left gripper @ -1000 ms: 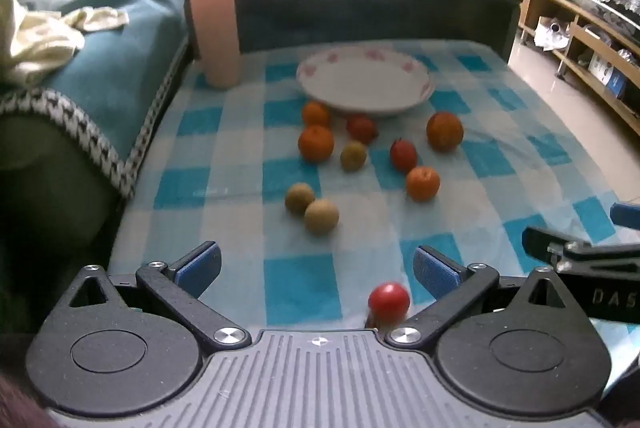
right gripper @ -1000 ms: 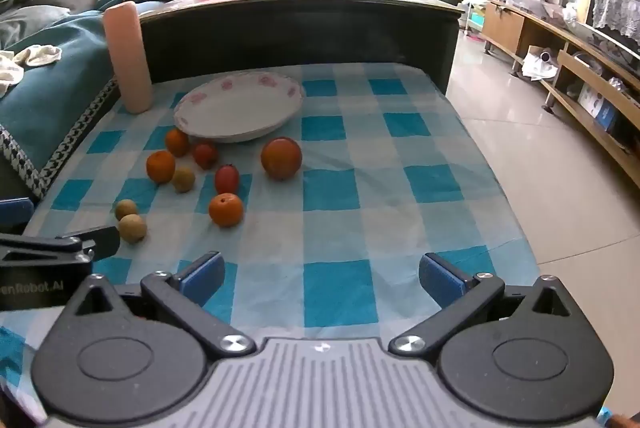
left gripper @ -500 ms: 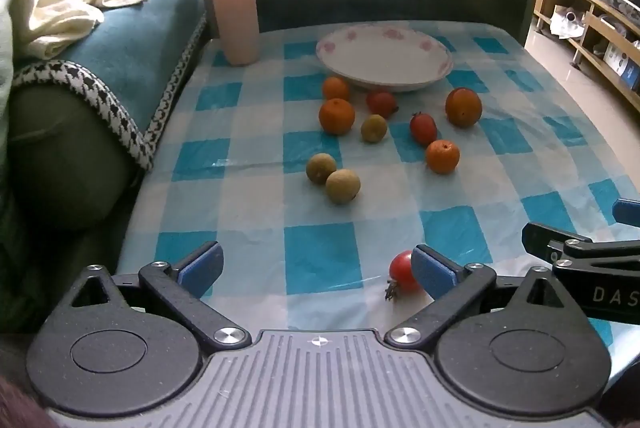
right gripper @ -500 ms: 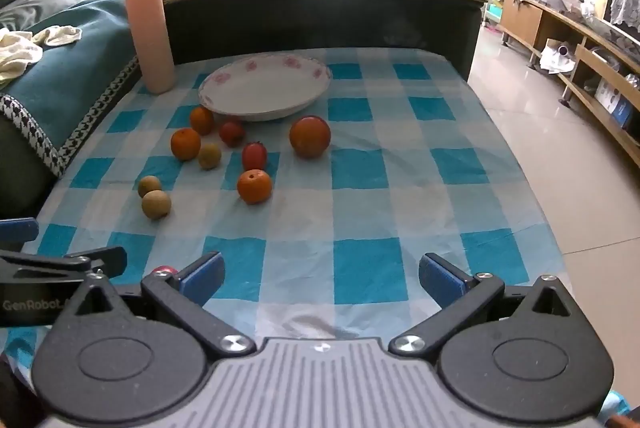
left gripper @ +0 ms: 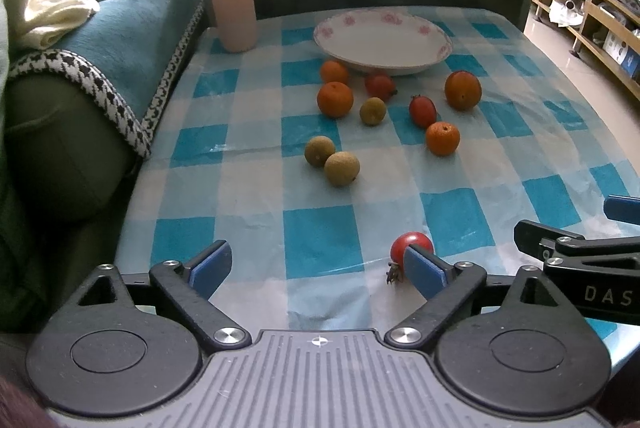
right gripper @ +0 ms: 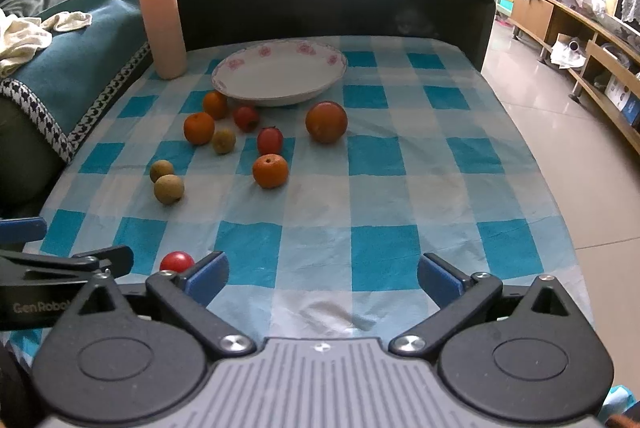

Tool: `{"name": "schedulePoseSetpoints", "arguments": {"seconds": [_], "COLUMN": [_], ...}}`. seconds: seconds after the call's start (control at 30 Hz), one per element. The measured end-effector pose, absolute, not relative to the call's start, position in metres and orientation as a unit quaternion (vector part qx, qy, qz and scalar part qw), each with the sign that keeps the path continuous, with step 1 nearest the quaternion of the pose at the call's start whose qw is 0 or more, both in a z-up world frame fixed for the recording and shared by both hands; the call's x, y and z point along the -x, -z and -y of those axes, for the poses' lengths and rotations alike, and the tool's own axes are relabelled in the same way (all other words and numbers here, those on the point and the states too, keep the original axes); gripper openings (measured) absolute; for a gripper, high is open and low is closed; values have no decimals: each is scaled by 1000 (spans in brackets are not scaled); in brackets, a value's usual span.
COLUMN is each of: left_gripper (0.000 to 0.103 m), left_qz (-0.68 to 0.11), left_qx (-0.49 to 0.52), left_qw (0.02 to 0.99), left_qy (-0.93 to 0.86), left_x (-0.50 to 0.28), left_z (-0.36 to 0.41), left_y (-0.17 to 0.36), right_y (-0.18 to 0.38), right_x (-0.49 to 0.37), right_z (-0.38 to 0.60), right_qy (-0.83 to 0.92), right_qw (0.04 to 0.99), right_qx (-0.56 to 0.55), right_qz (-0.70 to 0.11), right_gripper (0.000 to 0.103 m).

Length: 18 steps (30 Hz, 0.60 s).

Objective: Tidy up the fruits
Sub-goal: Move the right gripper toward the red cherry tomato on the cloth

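My left gripper, spread but just narrowing, has a tomato by its right pad; my right gripper gapes over bare cloth near the edge.

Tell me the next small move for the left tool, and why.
Probably slide the left tool a little to the right, so the red tomato sits between its pads rather than behind the right pad. Its jaws stand wide with nothing between them and have just been closing a little. The tomato lies alone at the near edge of the cloth, far from the empty plate.
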<state>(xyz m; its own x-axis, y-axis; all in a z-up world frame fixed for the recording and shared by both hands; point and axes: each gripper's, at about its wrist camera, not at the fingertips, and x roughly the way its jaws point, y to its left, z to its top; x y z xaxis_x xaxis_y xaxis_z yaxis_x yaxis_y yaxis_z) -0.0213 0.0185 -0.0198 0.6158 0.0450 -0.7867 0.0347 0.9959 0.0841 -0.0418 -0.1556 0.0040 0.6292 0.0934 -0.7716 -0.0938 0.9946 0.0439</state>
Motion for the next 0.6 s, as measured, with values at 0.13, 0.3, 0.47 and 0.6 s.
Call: {"name": "schedulePoseSetpoints", "arguments": {"seconds": [0.13, 0.3, 0.47, 0.6], "left_gripper": [96, 96, 94, 93], "left_qz": [-439, -441, -441, -440], "left_qx": [-47, -49, -51, -52], "left_qw": [897, 896, 896, 896], "left_qy": [-3, -4, -6, -9], "left_x": [21, 21, 20, 21], "left_z": [-19, -20, -20, -22], "left_y": [20, 22, 22, 21], "right_y": [-1, 0, 2, 2], "right_x": [42, 42, 41, 40], "right_z": [155, 154, 152, 150], "right_qy": [-56, -60, -62, -66], "right_qw": [899, 898, 896, 894], "right_qx": [1, 1, 1, 0], "right_qz": [-434, -437, -440, -442], "right_gripper": [103, 103, 103, 103]}}
